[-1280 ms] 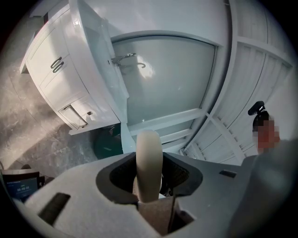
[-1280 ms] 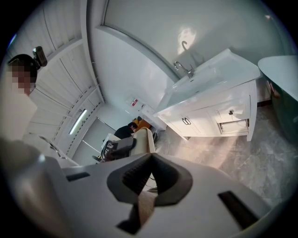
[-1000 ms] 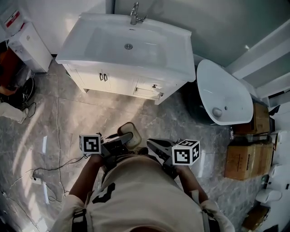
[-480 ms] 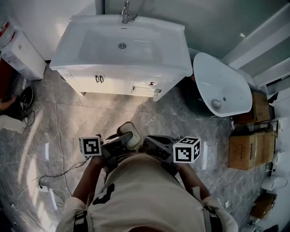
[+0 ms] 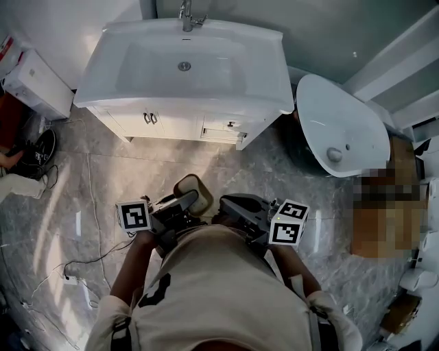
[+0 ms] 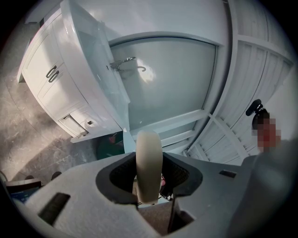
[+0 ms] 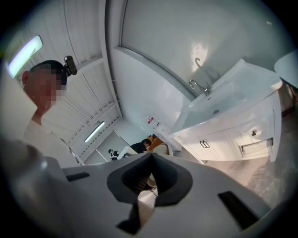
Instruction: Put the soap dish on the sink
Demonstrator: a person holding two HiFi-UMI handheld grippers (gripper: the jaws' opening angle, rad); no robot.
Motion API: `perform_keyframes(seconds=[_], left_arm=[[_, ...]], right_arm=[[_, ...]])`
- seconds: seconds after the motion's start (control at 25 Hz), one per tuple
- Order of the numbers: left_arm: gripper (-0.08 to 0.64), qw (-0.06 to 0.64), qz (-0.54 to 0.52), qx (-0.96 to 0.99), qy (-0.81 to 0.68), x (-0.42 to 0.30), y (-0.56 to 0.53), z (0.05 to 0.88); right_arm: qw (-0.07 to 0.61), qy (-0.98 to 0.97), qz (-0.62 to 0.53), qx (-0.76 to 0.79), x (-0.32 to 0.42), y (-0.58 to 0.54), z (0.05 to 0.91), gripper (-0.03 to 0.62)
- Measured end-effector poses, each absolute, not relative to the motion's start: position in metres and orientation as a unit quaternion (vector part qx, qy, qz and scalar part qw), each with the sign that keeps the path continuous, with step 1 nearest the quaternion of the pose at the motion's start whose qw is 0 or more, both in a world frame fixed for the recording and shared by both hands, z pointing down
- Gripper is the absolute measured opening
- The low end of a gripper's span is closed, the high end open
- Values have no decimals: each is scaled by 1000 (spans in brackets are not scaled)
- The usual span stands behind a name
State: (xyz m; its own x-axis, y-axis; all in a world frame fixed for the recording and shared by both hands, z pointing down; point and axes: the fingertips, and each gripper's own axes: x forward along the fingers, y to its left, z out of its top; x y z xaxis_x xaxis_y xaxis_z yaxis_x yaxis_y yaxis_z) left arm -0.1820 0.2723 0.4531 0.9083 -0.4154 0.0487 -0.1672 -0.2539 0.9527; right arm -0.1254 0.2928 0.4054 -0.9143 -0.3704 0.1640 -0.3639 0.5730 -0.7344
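The task is at its carrying stage. The cream, rounded-rectangle soap dish point(image 5: 194, 190) is clamped edge-on between the jaws of the left gripper point(image 5: 186, 201), well short of the white ceramic vanity sink point(image 5: 271, 51) and over the floor in front of it. In the left gripper view the dish's rim stands upright between the dark pads, which press it from both sides. The right gripper point(image 5: 225, 203) sits just beside the dish, equally short of the sink, with its jaws brought together on nothing.

Judging from this, the pick-up is done. What remains is to close the gap to the sink, lift the dish over the rim and set it flat on the ledge.

The sink's top looks bare and glossy, with a chrome tap point(image 5: 186, 15) at its back edge and a drain in the basin. White cabinet doors point(image 5: 154, 118) sit under it. A grey marbled tile floor point(image 5: 89, 178) lies before the sink, a white oval ceramic basin point(image 5: 339, 134) stands to its right, and a white boxy appliance point(image 5: 38, 82) to its left.
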Motion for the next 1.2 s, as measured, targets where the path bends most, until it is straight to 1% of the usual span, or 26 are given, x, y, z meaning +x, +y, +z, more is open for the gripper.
perform_keyframes(seconds=[0.16, 0.4, 0.84, 1.2], left_arm=[[161, 573, -107, 789, -192, -169, 253, 451], [161, 557, -87, 790, -240, -169, 217, 452], [161, 594, -92, 750, -276, -126, 196, 469], [161, 597, -88, 748, -277, -74, 189, 463]], right_arm=[[13, 890, -409, -201, -109, 278, 403, 11], [9, 884, -420, -208, -76, 255, 408, 11], [-13, 850, -483, -211, -24, 225, 432, 11], [-10, 841, -499, -208, 15, 214, 442, 11]])
